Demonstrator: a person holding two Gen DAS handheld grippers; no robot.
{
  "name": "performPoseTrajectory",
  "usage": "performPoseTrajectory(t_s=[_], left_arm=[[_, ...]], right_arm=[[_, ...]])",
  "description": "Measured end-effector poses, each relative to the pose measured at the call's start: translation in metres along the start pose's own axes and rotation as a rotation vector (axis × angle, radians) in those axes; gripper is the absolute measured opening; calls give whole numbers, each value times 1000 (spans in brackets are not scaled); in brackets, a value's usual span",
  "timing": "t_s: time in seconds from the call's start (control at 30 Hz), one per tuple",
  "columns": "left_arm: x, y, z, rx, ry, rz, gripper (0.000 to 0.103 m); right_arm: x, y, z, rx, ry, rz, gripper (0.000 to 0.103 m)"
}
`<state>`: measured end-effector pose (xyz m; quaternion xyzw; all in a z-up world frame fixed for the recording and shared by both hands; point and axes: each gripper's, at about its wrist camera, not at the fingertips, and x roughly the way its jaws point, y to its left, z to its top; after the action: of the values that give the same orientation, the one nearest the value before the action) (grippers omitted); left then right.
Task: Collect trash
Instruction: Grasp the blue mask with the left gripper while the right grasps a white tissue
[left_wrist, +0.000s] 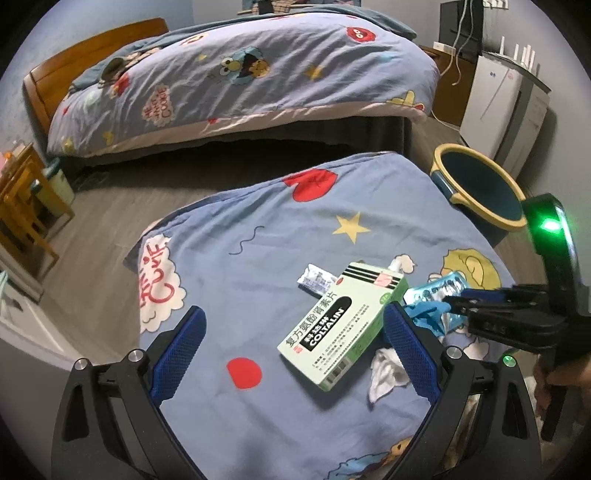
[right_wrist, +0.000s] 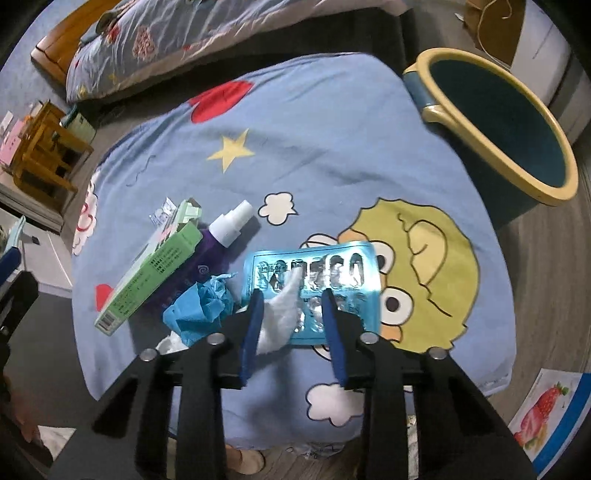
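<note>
Trash lies on a blue cartoon bed cover (left_wrist: 258, 258): a green medicine box (left_wrist: 343, 325) (right_wrist: 147, 266), a blue blister pack (left_wrist: 439, 288) (right_wrist: 314, 269), crumpled blue paper (right_wrist: 203, 306), white tissue (right_wrist: 280, 317), a small foil wrapper (left_wrist: 317, 280) and a purple spray bottle (right_wrist: 229, 225). My left gripper (left_wrist: 293, 310) is open wide above the cover, with the green box beside its right finger. My right gripper (right_wrist: 291, 295) (left_wrist: 448, 304) points steeply down onto the blister pack. Its jaws are narrow, with tissue and part of the pack between them; no pinch shows.
A blue bin with a yellow rim (left_wrist: 495, 218) (right_wrist: 554, 195) stands on the floor just past the cover's right corner. Behind is a second bed (left_wrist: 240, 74), a wooden stool (left_wrist: 22, 199) at left and a white appliance (left_wrist: 495, 99) at right. A strawberry picture (right_wrist: 546, 406) lies on the floor.
</note>
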<state>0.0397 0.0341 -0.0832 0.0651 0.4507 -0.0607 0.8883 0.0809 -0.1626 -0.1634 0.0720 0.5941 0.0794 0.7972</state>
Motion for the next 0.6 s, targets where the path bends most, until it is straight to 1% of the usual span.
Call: performPoseTrajectory(t_s=[0.13,0.2,0.23,0.27,0.4,0.6], left_arm=[[3,-2,-2,10,8,-11,96],[4,-3,-1,9,9,-17,96],[4,-4,-1,9,10,-24,96],[5,-5,-1,10,11,-26,96],[7,-12,0,21,10,-42,96],[8,-30,2,40,10,-99,96]], right_arm=[[8,1,4,9,9,39,20],[13,1,5,11,26,58,5],[14,1,6,14,32,71,4],[13,0,6,17,31,81,4],[-3,0,12,16,-17,93,3],[-42,0,28,-26,-55,69,3]])
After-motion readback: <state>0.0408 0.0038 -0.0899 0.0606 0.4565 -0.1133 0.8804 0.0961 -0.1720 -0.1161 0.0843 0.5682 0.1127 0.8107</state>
